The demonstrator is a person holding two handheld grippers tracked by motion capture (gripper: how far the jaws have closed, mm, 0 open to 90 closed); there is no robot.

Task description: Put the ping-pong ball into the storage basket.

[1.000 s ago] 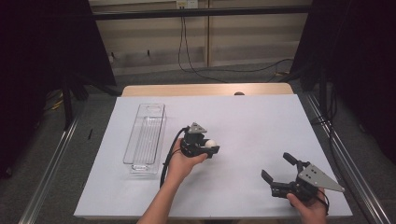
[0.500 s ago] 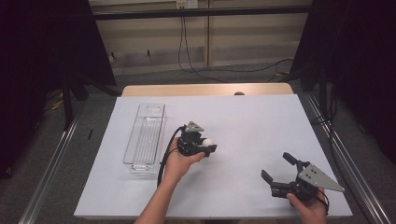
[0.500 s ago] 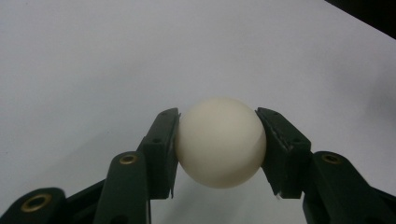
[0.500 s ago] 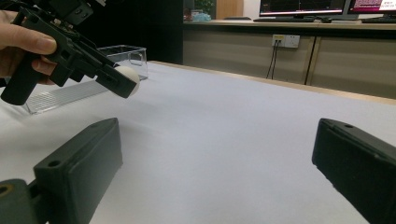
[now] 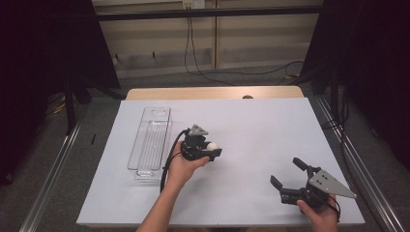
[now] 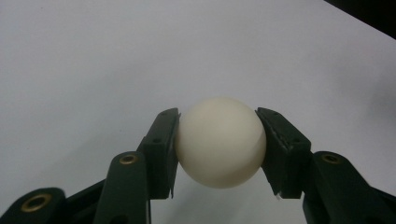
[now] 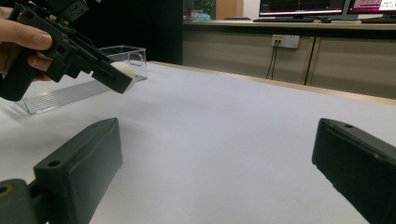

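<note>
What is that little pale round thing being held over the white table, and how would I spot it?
Start at the white table and find the clear plastic tray on its left half. Just right of it, the left gripper pinches a ball between its black jaws. It is the one smooth, cream-white sphere, unlike the boxy see-through tray.

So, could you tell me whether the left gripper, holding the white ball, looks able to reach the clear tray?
Probably yes: the left gripper, shut on the white ball, sits just right of the clear tray, with bare table between and the tray's top open.

Clear tray (image 5: pixel 151 140) on white table sheet (image 5: pixel 251 125); monitors (image 7: pixel 303 7) behind.
</note>
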